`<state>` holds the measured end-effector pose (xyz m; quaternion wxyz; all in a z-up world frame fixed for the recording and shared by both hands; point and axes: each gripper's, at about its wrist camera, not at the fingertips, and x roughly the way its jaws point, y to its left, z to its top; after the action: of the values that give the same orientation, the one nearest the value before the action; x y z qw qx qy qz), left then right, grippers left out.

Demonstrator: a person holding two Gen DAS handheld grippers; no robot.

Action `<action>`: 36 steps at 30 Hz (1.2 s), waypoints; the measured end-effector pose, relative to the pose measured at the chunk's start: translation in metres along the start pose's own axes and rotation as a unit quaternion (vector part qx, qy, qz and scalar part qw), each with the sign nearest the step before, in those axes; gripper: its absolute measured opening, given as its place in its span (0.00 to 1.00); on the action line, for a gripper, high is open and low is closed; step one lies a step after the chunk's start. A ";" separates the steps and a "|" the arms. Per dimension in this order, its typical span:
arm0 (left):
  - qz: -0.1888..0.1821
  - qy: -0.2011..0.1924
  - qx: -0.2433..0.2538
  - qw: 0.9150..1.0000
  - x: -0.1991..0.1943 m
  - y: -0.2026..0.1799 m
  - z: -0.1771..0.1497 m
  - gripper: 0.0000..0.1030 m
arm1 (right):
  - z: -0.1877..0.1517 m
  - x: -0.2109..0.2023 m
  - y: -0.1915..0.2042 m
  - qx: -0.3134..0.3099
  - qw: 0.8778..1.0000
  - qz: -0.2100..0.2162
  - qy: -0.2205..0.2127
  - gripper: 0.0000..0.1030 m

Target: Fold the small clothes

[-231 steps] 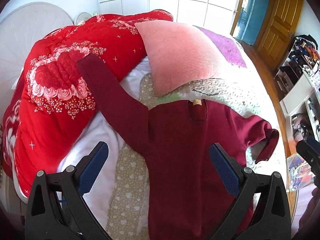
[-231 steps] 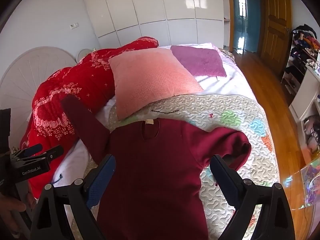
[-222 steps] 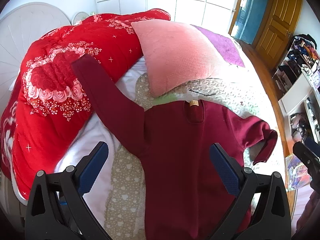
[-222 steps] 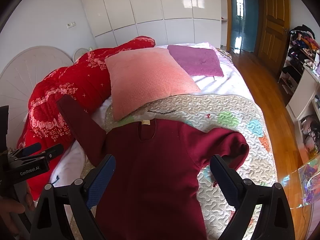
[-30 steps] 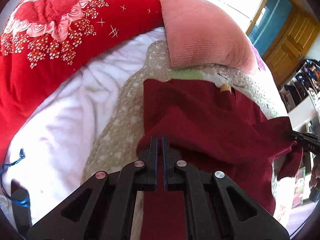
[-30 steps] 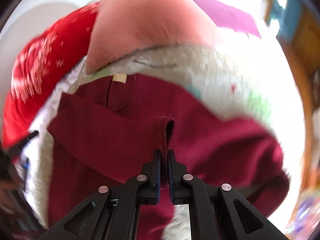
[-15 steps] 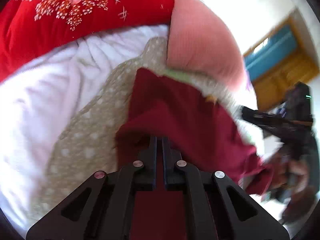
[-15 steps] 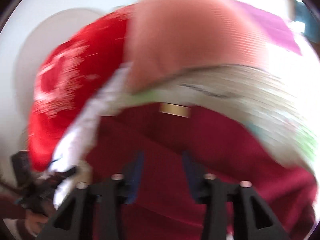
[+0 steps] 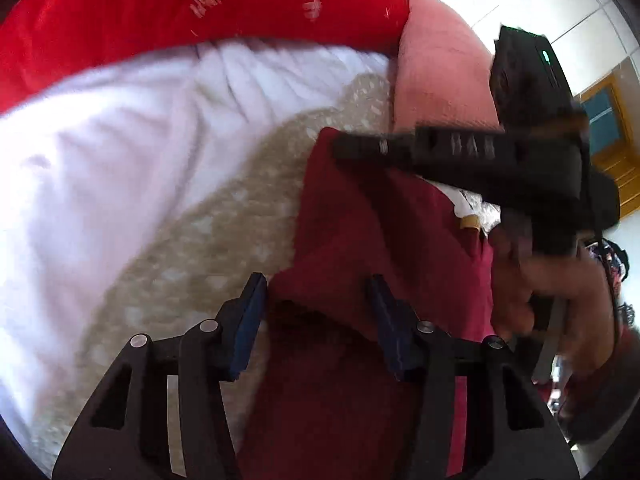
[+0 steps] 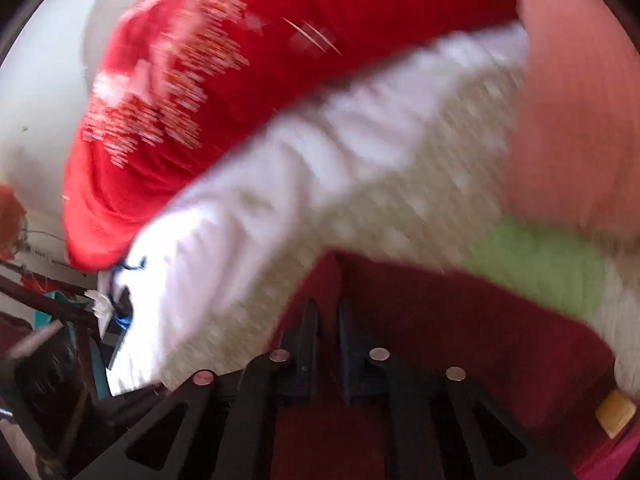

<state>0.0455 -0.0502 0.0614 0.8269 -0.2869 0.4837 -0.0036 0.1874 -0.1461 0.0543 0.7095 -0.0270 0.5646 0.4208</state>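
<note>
The dark red garment [image 9: 360, 240] lies bunched between the opening jaws of the left gripper [image 9: 316, 312], while the right gripper [image 10: 328, 320] pinches its edge.

Blurry and cut-off bits
The right wrist view is smeared; the red top [image 10: 460, 320] runs off its bottom edge.

Maroon top [image 9: 360, 240]; red quilt [image 9: 160, 20] w/ white flecks; pink pillow [image 9: 440, 80]; white sheet [image 9: 120, 140].
</note>
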 end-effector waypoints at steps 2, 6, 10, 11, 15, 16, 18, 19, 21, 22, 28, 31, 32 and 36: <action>0.011 0.003 -0.003 1.000 0.000 0.006 0.000 0.49 | 0.012 0.007 0.011 -0.007 1.000 0.002 -0.017 0.05; 0.025 0.006 0.007 1.000 -0.007 0.014 0.004 0.49 | 0.024 0.037 0.010 0.019 0.999 -0.029 -0.021 0.03; 0.028 -0.029 0.032 0.999 -0.032 0.004 0.013 0.49 | -0.003 -0.010 0.012 0.040 0.997 -0.030 -0.050 0.04; 0.026 -0.034 0.044 0.998 -0.036 -0.002 0.015 0.49 | -0.019 -0.031 0.015 0.037 0.996 -0.036 -0.069 0.05; 0.027 -0.024 0.090 0.995 -0.022 -0.029 0.018 0.49 | -0.097 -0.080 0.006 0.068 0.989 -0.112 -0.075 0.09; 0.035 -0.013 0.100 0.994 -0.008 -0.037 0.018 0.49 | -0.111 -0.081 0.001 0.080 0.986 -0.131 -0.067 0.09; 0.052 0.016 0.117 0.992 0.012 -0.039 0.011 0.49 | -0.133 -0.079 -0.016 0.101 0.981 -0.159 -0.047 0.09; 0.071 0.034 0.127 0.989 0.026 -0.040 0.007 0.49 | -0.143 -0.073 -0.028 0.112 0.978 -0.174 -0.036 0.09; 0.110 0.067 0.151 0.980 0.046 -0.043 0.001 0.49 | -0.153 -0.067 -0.049 0.142 0.976 -0.158 -0.040 0.09; 0.113 0.066 0.156 0.979 0.046 -0.044 0.001 0.49 | -0.153 -0.070 -0.054 0.158 0.976 -0.144 -0.047 0.09; 0.109 0.017 0.126 0.986 0.004 -0.055 0.007 0.50 | -0.187 -0.160 -0.062 0.200 0.953 -0.199 -0.108 0.09; 0.105 0.019 0.138 0.985 0.008 -0.068 0.004 0.52 | -0.223 -0.181 -0.089 0.240 0.940 -0.218 -0.105 0.09; 0.109 0.029 0.144 0.983 0.012 -0.072 0.000 0.52 | -0.233 -0.173 -0.105 0.259 0.934 -0.237 -0.066 0.09; 0.100 0.050 0.176 0.978 0.012 -0.097 -0.014 0.52 | -0.259 -0.176 -0.142 0.340 0.920 -0.180 -0.078 0.09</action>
<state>0.0670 -0.1412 0.0929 0.8353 -0.0867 0.5425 -0.0208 0.0732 -0.4701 0.0440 0.7812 0.1481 0.6024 0.0694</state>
